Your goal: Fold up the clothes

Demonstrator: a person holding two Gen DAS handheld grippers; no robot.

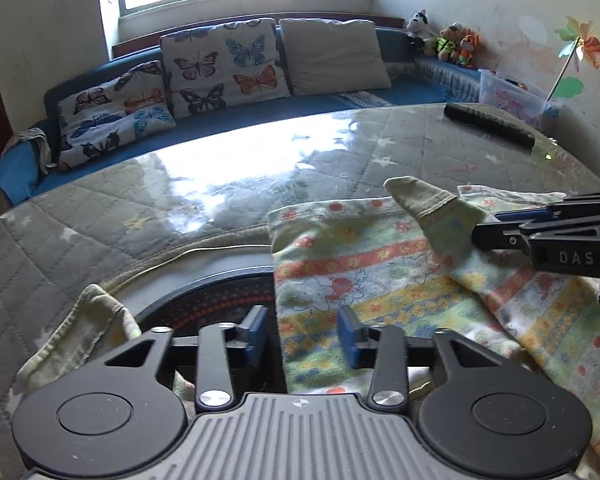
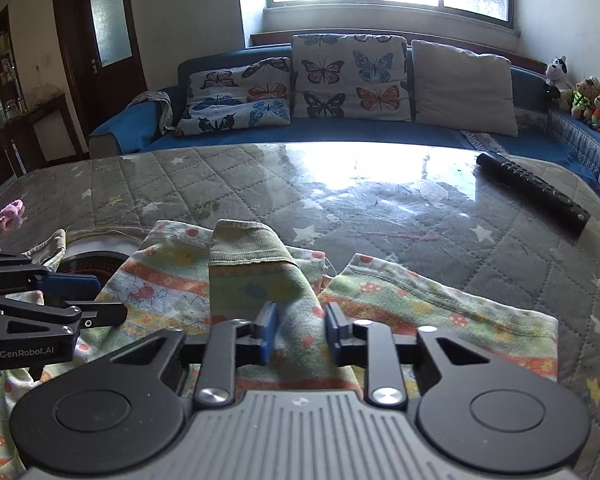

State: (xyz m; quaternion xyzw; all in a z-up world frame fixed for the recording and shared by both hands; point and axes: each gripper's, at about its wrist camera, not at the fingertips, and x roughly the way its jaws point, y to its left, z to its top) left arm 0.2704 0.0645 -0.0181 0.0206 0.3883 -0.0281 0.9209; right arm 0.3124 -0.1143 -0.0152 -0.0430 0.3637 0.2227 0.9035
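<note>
A small child's garment with green, orange and yellow printed stripes lies on the quilted table cover; it also shows in the right wrist view. My right gripper stands partly open around a raised sleeve with a green cuff, which sticks up between its blue pads; in the left wrist view it comes in from the right at the sleeve. My left gripper is open over the garment's left edge, holding nothing; the right wrist view shows it at the left.
A black remote lies at the table's far right, also in the right wrist view. A dark round object sits under the garment's left edge. A small pink thing lies at far left. A blue sofa with cushions stands behind.
</note>
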